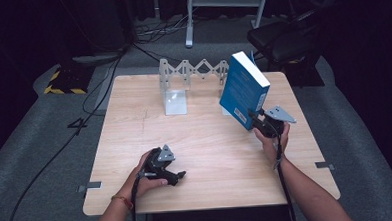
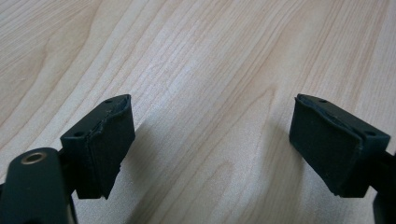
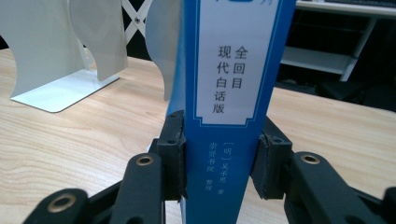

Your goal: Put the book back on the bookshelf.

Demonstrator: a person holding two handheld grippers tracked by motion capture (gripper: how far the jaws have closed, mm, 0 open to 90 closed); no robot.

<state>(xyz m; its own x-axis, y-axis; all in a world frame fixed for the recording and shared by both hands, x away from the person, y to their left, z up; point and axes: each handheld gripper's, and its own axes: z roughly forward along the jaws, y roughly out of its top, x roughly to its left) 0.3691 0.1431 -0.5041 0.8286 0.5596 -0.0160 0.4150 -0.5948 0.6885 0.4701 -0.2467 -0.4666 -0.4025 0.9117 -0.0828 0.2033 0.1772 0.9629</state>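
A thick blue book (image 1: 244, 88) with a white spine label hangs tilted above the right half of the wooden table (image 1: 206, 155). My right gripper (image 1: 258, 121) is shut on its lower spine end; in the right gripper view the book (image 3: 233, 84) stands upright between the two pads (image 3: 173, 149). A white expandable metal book rack (image 1: 182, 81) stands at the table's back. My left gripper (image 1: 173, 174) rests low near the front edge, held by a hand. In the left gripper view that gripper (image 2: 212, 144) is open over bare wood, nothing between its pads.
The rack's white dividers (image 3: 70, 42) stand to the left of the book in the right gripper view. Behind the table are cables on the floor (image 1: 107, 69), a black chair (image 1: 281, 41) and a white frame (image 1: 224, 9).
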